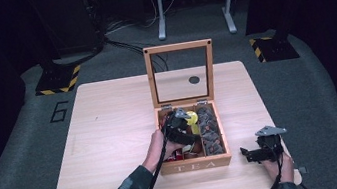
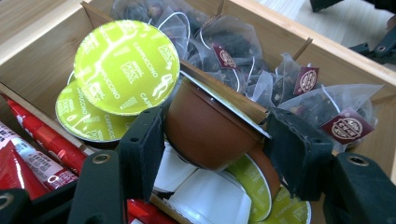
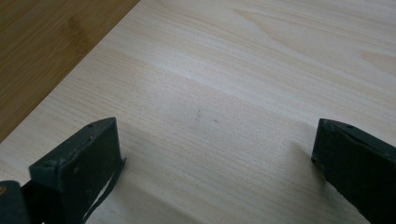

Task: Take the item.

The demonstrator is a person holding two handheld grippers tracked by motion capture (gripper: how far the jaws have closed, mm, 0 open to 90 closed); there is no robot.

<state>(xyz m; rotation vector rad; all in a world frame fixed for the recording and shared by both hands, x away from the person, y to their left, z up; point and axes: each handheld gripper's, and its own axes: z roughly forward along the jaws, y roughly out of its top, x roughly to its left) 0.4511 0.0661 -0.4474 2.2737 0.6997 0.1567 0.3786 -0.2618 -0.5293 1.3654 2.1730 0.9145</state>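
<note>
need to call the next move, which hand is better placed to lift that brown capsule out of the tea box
Left. The left gripper is already shut on the brown capsule inside the tea box; the right gripper rests open over bare table.

The upright glass lid (image 1: 181,72) walls off the far side of the tea box (image 1: 195,164), so its compartments are reachable only from above. Inside, green-lidded capsules (image 2: 126,65), a wooden divider (image 2: 224,95) and tea bags (image 2: 299,88) crowd close; the table (image 1: 111,128) left of the box is open
</note>
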